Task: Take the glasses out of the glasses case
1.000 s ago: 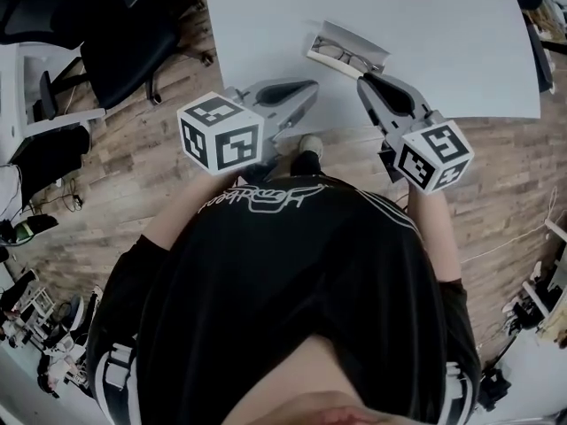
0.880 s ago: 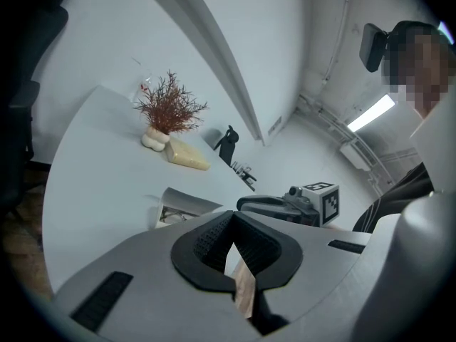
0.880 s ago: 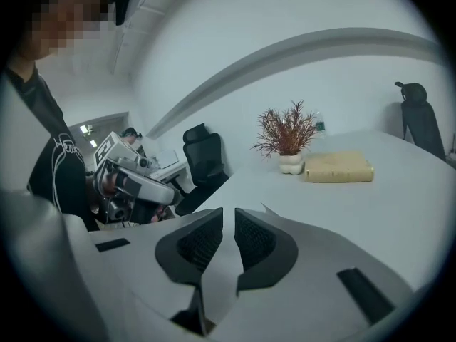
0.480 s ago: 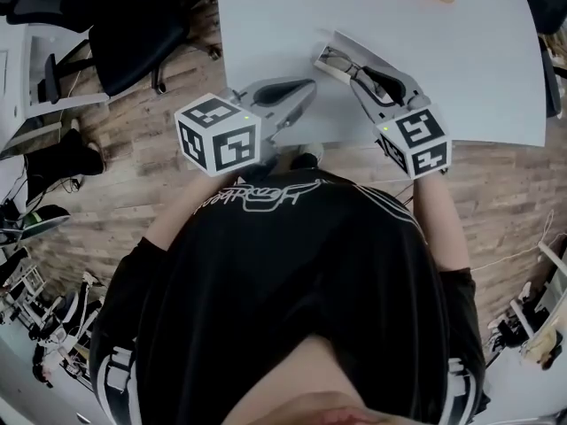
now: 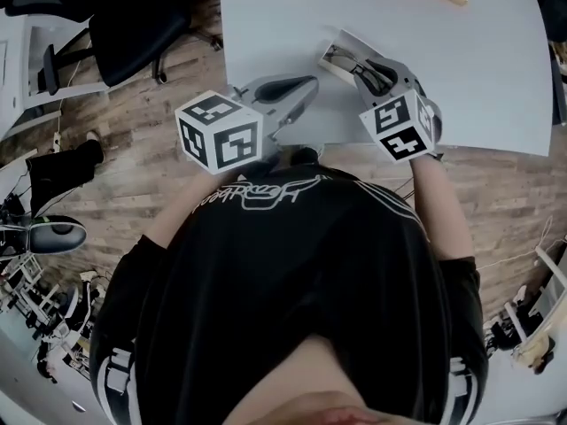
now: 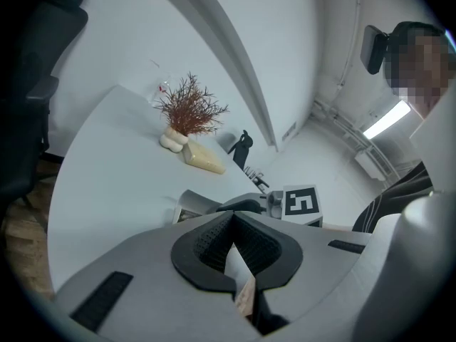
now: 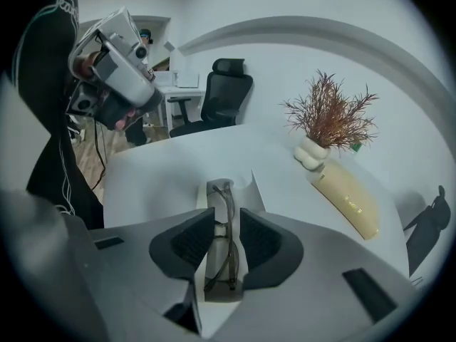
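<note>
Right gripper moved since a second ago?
Yes. In the head view the right gripper has gone forward from the near edge of the table to over the open glasses case; its jaws now straddle the glasses.

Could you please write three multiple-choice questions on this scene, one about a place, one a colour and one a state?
1. Where do the glasses lie? A on the bare table; B in the open case; C in the left tool.
2. What colour is the block beside the plant? A pale yellow; B blue; C black.
3. How do the right tool's jaws stand? A shut on the glasses; B shut on nothing; C apart.
Answers: 1 B, they rest inside the case. 2 A, its surface is pale yellow. 3 C, a gap shows, with the glasses between them.
</note>
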`<state>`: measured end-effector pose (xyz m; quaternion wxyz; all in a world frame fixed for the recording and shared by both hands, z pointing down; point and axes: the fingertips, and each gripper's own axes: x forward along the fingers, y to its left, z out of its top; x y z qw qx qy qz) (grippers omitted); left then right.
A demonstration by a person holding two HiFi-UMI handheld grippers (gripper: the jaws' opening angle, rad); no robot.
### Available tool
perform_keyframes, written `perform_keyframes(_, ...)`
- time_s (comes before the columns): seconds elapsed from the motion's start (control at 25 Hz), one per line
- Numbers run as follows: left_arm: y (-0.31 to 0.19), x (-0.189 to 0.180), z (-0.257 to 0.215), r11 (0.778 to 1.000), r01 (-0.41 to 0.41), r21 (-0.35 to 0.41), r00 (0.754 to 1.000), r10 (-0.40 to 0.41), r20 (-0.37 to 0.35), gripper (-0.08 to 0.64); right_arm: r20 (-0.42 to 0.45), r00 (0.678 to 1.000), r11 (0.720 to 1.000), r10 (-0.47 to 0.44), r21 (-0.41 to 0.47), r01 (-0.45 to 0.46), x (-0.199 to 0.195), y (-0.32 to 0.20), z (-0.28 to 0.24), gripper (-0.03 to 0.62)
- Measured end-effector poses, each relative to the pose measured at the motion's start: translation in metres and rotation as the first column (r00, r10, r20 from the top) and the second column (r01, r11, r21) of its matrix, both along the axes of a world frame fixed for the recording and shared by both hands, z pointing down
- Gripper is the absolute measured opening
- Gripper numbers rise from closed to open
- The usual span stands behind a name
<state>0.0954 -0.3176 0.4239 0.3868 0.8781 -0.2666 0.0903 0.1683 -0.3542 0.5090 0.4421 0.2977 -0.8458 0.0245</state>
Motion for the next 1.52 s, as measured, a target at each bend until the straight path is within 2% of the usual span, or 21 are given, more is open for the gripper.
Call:
perform_keyframes(0.44, -0.004, -0.01, 0.007, 0.999, 0.042, -0.027, 0.999, -0.042, 0.005, 0.006, -0.096, 0.995, 0.998, -0.035, -0.064, 0.029, 0.001, -0.009, 0.024, 0.089)
perform_keyframes(0.92, -0.009, -0.024, 0.013, 0.997, 0.065, -0.04, 0.998, -0.065, 0.003, 0.006, -0.15, 0.986, 0.995, -0.075, -0.078, 0.064, -0.006, -0.011, 0.037, 0.046)
perform_keyframes(1.52, -0.008, -0.038, 0.013, 0.991, 0.128, -0.043, 0.991, -0.13, -0.034, 0.007, -0.178, 0.982, 0.996, -0.057, -0.083, 0.043, -0.005, -0.011, 0.035, 0.023)
